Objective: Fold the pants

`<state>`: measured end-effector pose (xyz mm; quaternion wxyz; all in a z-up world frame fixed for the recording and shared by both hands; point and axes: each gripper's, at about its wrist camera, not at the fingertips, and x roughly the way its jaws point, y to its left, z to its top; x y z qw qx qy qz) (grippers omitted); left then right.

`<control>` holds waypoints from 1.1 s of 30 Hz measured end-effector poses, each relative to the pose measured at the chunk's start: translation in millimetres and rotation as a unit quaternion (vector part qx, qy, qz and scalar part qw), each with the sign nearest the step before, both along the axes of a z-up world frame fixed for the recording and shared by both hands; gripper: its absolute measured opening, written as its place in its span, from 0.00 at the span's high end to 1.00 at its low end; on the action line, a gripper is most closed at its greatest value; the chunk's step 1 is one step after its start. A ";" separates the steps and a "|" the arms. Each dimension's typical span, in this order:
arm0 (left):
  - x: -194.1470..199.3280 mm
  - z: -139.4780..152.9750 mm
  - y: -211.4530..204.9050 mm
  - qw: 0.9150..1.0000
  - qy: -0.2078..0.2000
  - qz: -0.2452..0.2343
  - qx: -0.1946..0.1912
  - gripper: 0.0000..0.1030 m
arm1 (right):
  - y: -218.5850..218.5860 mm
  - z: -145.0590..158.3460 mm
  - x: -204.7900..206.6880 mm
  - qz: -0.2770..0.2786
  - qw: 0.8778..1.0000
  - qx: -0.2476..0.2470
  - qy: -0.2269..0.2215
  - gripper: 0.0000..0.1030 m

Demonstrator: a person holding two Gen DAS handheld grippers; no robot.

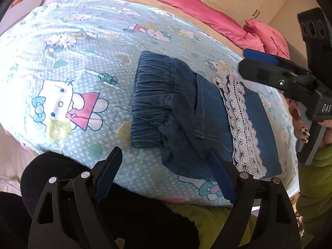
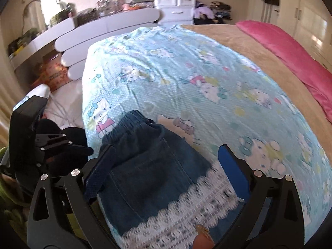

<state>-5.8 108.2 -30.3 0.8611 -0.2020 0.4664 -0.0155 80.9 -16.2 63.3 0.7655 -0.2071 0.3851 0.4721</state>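
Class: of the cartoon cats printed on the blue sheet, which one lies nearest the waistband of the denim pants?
The big cat in the pink dress, left of the waistband on the sheet; the other cats sit farther up.

One pair of pants (image 1: 186, 112), two grippers, one patterned sheet (image 1: 83, 62).
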 end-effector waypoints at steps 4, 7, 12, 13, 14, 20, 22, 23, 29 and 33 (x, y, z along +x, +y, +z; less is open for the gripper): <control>3.8 -7.1 -0.4 1.000 0.003 -0.003 -0.023 0.19 | 25.2 -12.0 3.4 0.045 0.998 -0.027 0.017 0.10; 6.8 -11.7 -3.5 0.999 0.004 -0.009 -0.034 0.19 | 40.3 -20.2 6.6 0.067 0.996 -0.042 0.030 0.10; 10.8 -18.0 1.4 0.998 -0.007 0.011 -0.065 0.19 | 68.9 -39.3 12.6 0.112 0.989 -0.067 0.068 0.10; 11.1 -18.3 2.1 0.998 -0.010 0.014 -0.068 0.20 | 72.6 -43.1 14.2 0.115 0.988 -0.072 0.071 0.10; 10.3 -18.2 2.6 0.997 -0.012 0.015 -0.069 0.20 | 78.1 -48.8 17.2 0.117 0.987 -0.076 0.081 0.10; 13.2 -19.6 0.7 0.998 -0.023 0.011 -0.059 0.21 | 95.3 -76.5 26.3 0.157 0.970 -0.061 0.173 0.19; 16.5 -21.6 -1.0 0.999 -0.023 0.010 -0.046 0.24 | 94.9 -79.8 23.6 0.157 0.973 -0.068 0.156 0.35; 17.4 -21.4 -1.7 0.999 -0.023 0.010 -0.043 0.24 | 91.3 -77.2 22.2 0.158 0.974 -0.062 0.147 0.38; 20.1 -7.9 -9.3 0.997 -0.038 -0.001 -0.059 0.28 | 45.7 -39.2 27.2 0.135 0.982 0.016 0.131 0.65; 26.0 14.2 -33.3 0.996 -0.058 -0.032 -0.052 0.28 | -6.1 -9.1 33.6 0.112 0.983 0.077 0.123 0.65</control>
